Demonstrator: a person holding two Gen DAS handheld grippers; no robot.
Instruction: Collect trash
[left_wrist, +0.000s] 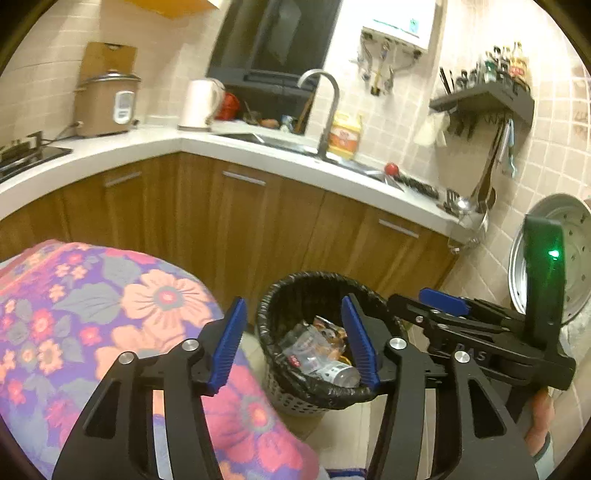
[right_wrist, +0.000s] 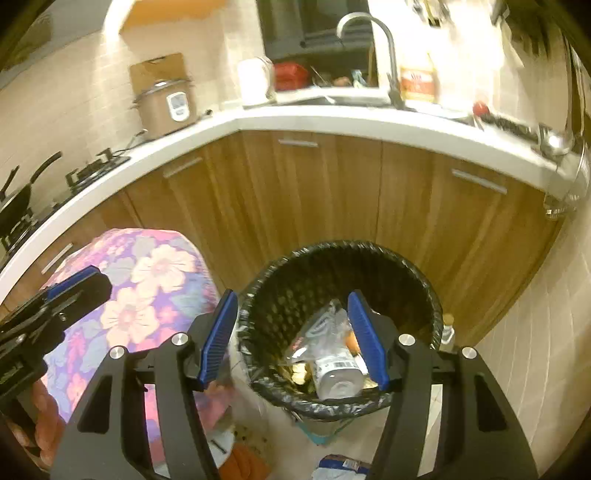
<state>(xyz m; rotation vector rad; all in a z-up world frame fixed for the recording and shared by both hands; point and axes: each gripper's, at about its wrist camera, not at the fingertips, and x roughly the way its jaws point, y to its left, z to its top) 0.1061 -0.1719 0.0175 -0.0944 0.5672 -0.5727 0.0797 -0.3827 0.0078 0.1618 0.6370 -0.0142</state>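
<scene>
Black-linered perforated plastic waste basket, left wrist view: on the pale tiled floor before wood-grain cabinets, just beside a floral purple-and-pink cloth. Contents: clear plastic bottle, crumpled wrappers. Left gripper, blue-padded fingers apart, holding nothing. Right gripper at right, side-on; finger state cannot be told here.

Right wrist view: same basket seen from above, bottle and wrappers inside. Right gripper over its near rim, fingers apart, empty. Blue-and-white packet on the floor near the basket's foot. Left gripper at left edge over the cloth.
</scene>
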